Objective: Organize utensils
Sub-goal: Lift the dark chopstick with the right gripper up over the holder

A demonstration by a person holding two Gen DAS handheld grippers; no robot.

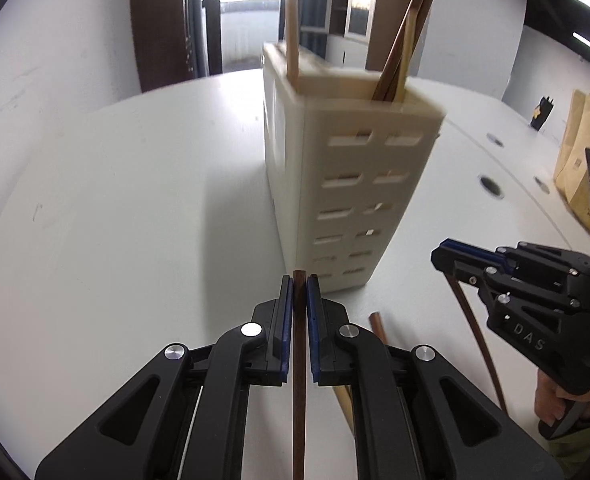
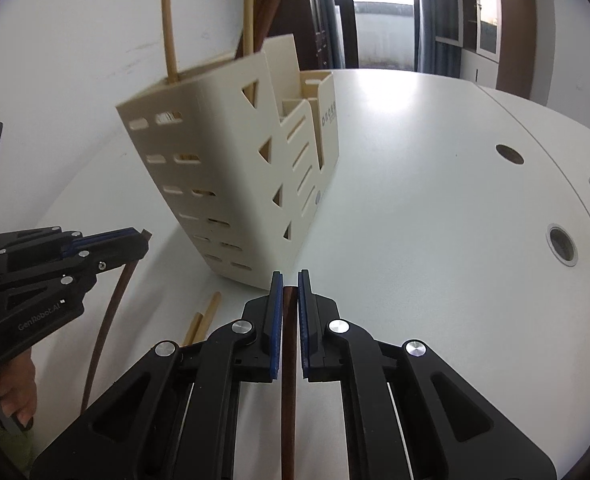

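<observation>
Left tongs (image 1: pixel 299 280) clamp a dark brown wooden chopstick (image 1: pixel 299 380); right tongs (image 2: pixel 291 278) pinch another dark brown chopstick (image 2: pixel 289 380), both near the cream slotted plastic utensil holder (image 1: pixel 335 184) on the white worktop (image 1: pixel 135 200). Only the right view shows the holder's stepped far compartments (image 2: pixel 315 92) and pale chopsticks lying on the worktop (image 2: pixel 205 318).
</observation>
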